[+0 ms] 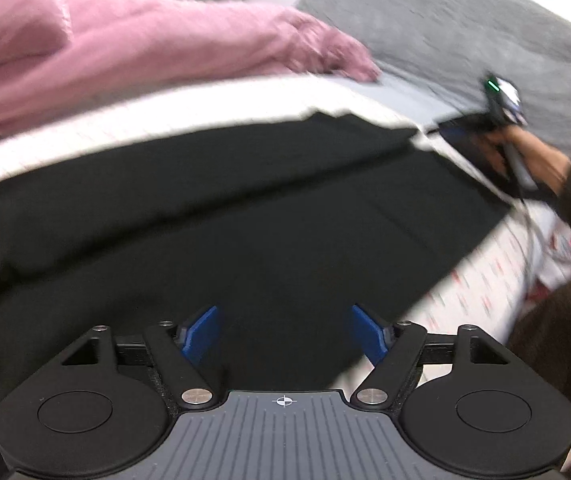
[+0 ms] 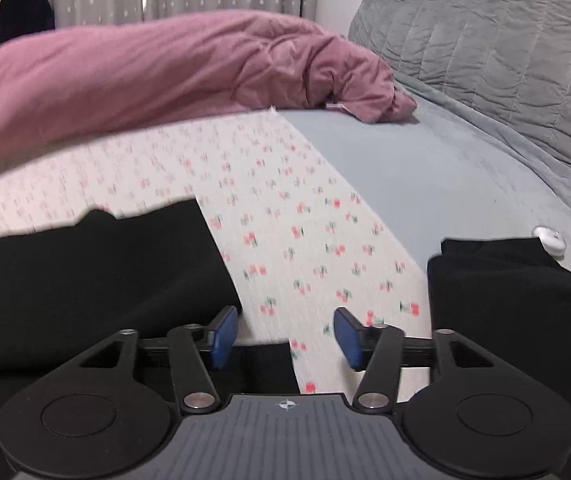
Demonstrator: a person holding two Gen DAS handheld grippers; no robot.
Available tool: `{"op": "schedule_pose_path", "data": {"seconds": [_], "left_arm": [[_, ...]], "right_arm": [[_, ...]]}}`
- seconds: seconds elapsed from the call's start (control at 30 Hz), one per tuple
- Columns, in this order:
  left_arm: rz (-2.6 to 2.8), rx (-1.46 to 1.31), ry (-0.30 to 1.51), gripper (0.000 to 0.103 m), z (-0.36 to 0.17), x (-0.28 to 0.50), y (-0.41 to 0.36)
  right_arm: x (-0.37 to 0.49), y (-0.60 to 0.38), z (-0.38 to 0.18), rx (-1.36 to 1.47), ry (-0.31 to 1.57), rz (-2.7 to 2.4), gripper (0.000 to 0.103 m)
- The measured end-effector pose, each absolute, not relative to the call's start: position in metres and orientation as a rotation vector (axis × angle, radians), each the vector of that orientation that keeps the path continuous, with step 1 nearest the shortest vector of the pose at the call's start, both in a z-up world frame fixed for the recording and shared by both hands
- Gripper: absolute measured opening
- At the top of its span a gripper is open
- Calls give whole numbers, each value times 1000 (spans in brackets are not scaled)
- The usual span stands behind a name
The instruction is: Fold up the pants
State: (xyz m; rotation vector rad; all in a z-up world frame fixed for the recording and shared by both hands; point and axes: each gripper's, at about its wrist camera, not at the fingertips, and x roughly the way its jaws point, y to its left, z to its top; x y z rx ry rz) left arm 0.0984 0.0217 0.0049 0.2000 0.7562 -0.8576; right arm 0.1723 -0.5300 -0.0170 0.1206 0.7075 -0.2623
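Black pants (image 1: 221, 220) lie spread flat across the cherry-print sheet (image 2: 285, 216). My left gripper (image 1: 285, 334) is open, its blue pads just above the pants' near edge. In the right wrist view the pants' end (image 2: 97, 276) lies at the left. My right gripper (image 2: 283, 336) is open and empty over the sheet, beside the pants' corner. The right gripper also shows far right in the left wrist view (image 1: 497, 136), held by a hand at the pants' far end.
A pink duvet (image 2: 145, 72) is bunched along the back. A grey quilted headboard cover (image 2: 485, 48) and pale blue sheet (image 2: 425, 168) lie to the right. Another black garment (image 2: 517, 304) and a small white object (image 2: 549, 238) sit at the right.
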Motion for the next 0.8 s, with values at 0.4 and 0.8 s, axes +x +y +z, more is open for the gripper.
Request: {"op": "schedule_pose_path", "data": {"seconds": [0.4,0.8], "left_arm": [[-661,364,721,76,28,245,-13],[-646,505,777,76,-18,377,-37]], "right_arm": [[238,-531,-10,177,719,-86,73],[314,-506,-60,99,838,-11,73]]}}
